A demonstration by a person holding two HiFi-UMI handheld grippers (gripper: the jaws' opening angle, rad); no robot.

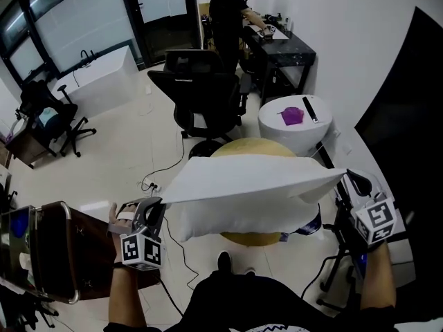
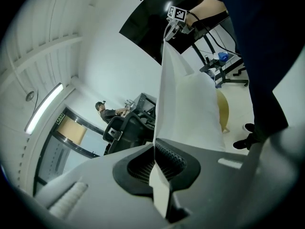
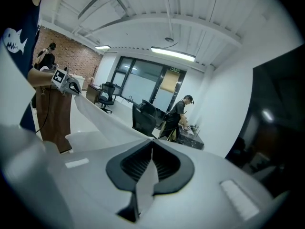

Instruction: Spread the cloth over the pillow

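Note:
A white cloth (image 1: 249, 194) hangs stretched between my two grippers, in the air over a round yellow pillow (image 1: 252, 146) on the floor; the pillow's middle is hidden by the cloth. My left gripper (image 1: 156, 205) is shut on the cloth's left corner, my right gripper (image 1: 346, 178) on its right corner. In the left gripper view the cloth (image 2: 188, 104) runs from the shut left gripper (image 2: 155, 149) up to the right gripper (image 2: 174, 22), with the pillow (image 2: 223, 109) beyond it. In the right gripper view the cloth (image 3: 102, 118) leads from the right gripper (image 3: 151, 149) to the left gripper (image 3: 67, 84).
A black office chair (image 1: 202, 95) stands behind the pillow. A white round table (image 1: 280, 133) sits at the back right. A person (image 1: 225, 12) works at a black desk (image 1: 287, 47). A brown cabinet (image 1: 66, 251) is at my left, a black stand (image 1: 339, 251) at my right.

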